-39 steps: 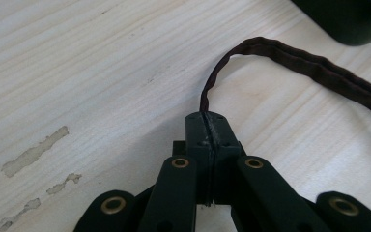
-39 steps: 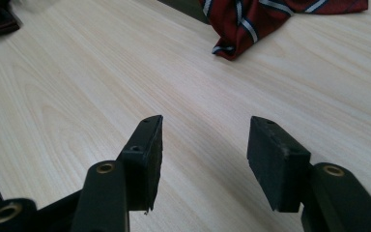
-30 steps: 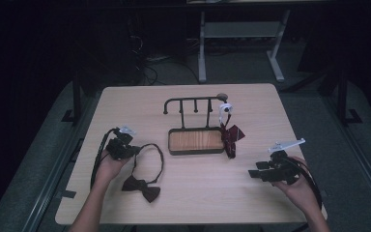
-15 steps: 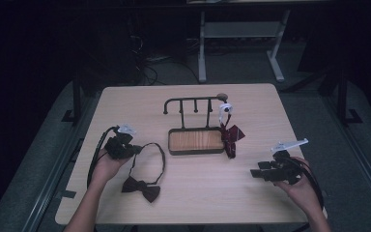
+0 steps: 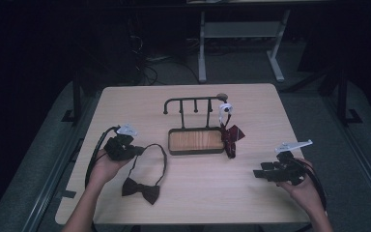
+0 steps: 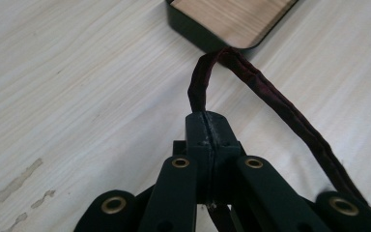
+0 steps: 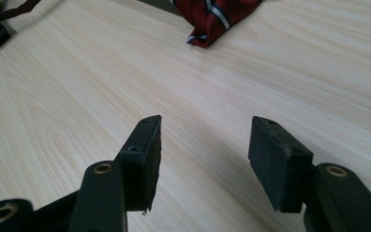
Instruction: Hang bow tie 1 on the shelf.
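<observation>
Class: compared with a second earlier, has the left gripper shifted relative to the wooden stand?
Yes. The left gripper, clamped on the bow tie strap, has edged slightly toward the stand.

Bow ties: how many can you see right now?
2. A dark bow tie lies near the left gripper, which pinches its strap. A red bow tie hangs from the rack.

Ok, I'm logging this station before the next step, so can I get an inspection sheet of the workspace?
Surface: pale wood table, a few scuff marks near the left tool.
Job's things: dark bow tie flat on the table; its strap is pinched in the left tool.
Clutter: hook rack with tray; a red bow tie hangs at its right end.
Grippers: left tool shut on strap; right tool open, nothing between jaws.
Cables: one trails from each tool.
Surroundings: dark floor, grey frame behind.
</observation>
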The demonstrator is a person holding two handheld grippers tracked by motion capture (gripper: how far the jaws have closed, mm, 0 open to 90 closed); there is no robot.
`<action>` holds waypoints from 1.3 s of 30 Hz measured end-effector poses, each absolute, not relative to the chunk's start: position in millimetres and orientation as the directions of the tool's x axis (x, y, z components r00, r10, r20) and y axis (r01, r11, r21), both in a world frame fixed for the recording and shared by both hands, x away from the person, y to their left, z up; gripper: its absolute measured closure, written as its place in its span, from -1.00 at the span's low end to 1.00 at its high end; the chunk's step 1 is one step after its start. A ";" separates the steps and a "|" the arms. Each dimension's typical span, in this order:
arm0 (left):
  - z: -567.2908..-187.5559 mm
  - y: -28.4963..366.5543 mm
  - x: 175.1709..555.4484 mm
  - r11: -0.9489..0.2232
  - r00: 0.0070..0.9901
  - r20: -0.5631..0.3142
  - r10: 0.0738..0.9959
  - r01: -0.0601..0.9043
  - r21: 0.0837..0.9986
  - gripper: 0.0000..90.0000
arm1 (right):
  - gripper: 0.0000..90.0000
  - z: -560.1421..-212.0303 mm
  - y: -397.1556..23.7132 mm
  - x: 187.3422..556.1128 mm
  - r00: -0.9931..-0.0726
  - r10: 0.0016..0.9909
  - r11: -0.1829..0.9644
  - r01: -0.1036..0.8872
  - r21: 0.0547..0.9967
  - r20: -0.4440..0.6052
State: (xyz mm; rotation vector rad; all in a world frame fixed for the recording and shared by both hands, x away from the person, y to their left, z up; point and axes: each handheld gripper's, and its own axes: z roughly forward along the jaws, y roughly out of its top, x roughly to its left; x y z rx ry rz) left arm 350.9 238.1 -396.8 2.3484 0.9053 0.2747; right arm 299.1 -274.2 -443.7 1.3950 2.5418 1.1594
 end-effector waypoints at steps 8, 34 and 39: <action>-387.3 233.4 346.0 -0.605 0.766 -0.006 0.642 0.512 0.610 0.99 | 0.01 -443.9 -276.7 299.2 -0.604 0.734 0.326 0.714 0.619 0.310; -347.0 223.6 327.9 -0.649 0.834 0.013 0.552 0.420 0.634 0.99 | 0.00 -443.3 -280.9 296.2 -0.609 0.732 0.321 0.703 0.635 0.304; -338.8 222.6 326.0 -0.657 0.842 0.021 0.540 0.406 0.635 0.99 | 0.00 -442.6 -282.1 295.2 -0.603 0.733 0.310 0.708 0.635 0.314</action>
